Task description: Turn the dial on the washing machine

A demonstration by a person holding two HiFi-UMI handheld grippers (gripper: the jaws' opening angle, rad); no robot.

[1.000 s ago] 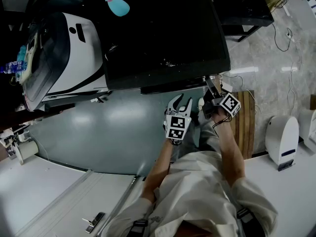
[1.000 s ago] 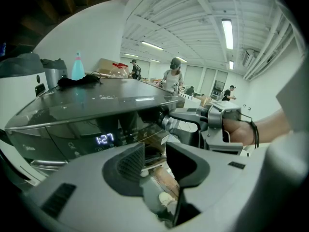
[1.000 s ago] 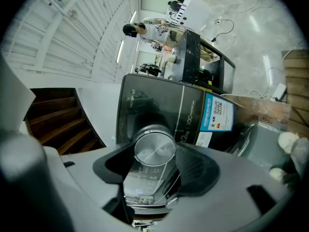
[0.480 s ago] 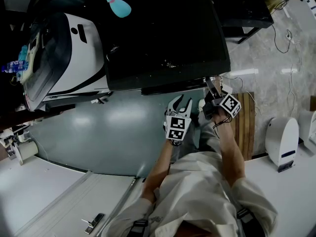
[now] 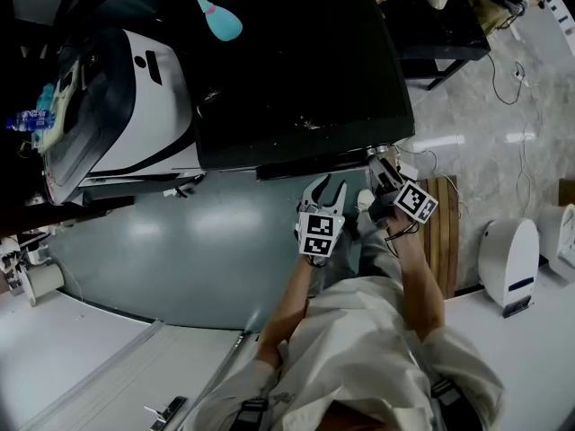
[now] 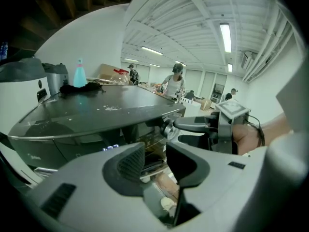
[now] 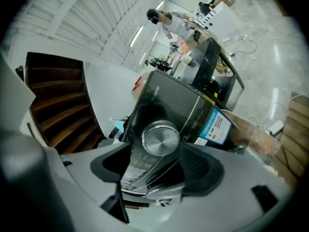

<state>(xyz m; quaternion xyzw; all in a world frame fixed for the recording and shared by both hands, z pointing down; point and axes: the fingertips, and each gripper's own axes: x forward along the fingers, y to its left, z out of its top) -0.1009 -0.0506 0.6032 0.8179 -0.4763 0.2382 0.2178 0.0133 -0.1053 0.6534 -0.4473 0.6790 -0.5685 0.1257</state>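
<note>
The washing machine (image 5: 296, 70) has a dark glossy top and a front control panel (image 7: 178, 105). Its round silver dial (image 7: 161, 138) sits on that panel, and in the left gripper view the dial (image 6: 168, 128) shows under the lid's front lip. My right gripper (image 5: 377, 163) is at the dial. In the right gripper view its jaws (image 7: 157, 159) stand either side of the dial with gaps showing; they have just been opening. My left gripper (image 5: 325, 187) hangs just left of it, open, nothing between its jaws (image 6: 154, 161).
A white appliance (image 5: 135, 97) stands left of the machine, and a teal bottle (image 5: 218, 16) sits on the machine's back edge. A wooden slatted board (image 5: 445, 232) and a white device (image 5: 508, 259) are on the floor at right. A black table (image 5: 440, 16) is behind.
My right gripper has rolled at the dial, its marker cube tilting, and it now sits slightly higher in the head view. The left gripper has stayed put.
</note>
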